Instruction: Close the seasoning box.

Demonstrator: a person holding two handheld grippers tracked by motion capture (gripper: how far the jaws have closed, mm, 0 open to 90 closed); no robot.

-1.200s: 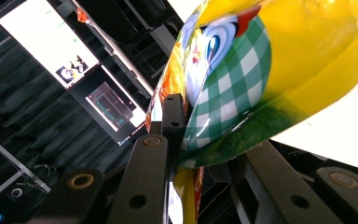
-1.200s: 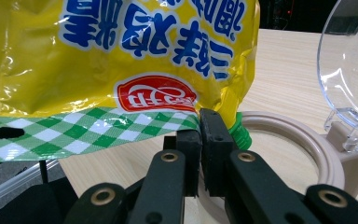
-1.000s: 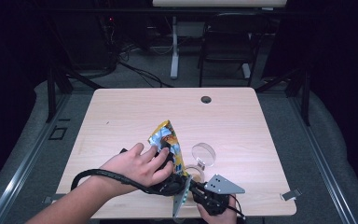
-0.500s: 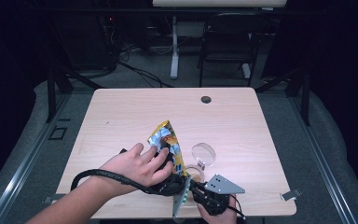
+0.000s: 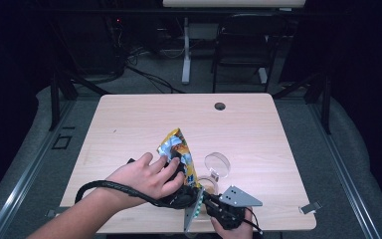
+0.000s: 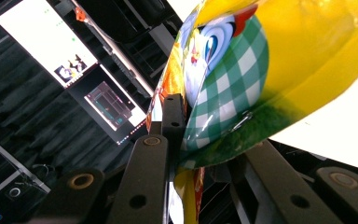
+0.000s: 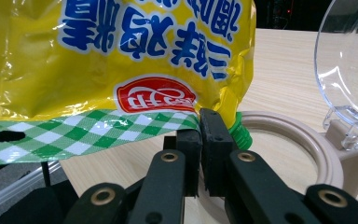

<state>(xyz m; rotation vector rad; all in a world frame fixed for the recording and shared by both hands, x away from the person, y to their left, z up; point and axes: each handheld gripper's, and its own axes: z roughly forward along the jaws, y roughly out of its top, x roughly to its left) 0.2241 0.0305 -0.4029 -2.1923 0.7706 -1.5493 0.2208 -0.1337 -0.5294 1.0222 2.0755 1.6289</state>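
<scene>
Snack bag (image 5: 179, 149) gripped by both tools, left tool (image 6: 177, 135) and right tool (image 7: 200, 135) clenched on its sealed edge; tearing cleanly likely requires steady, opposed pulls

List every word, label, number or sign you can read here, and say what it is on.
Large blue Chinese characters on the yellow plastic snack bag: upside down in the right gripper view, not surely readable.
White characters in the red oval logo on that bag: too small to read.
Bright monitor screens in the left gripper view: content too small to read.
Nothing can be quoted.
</scene>
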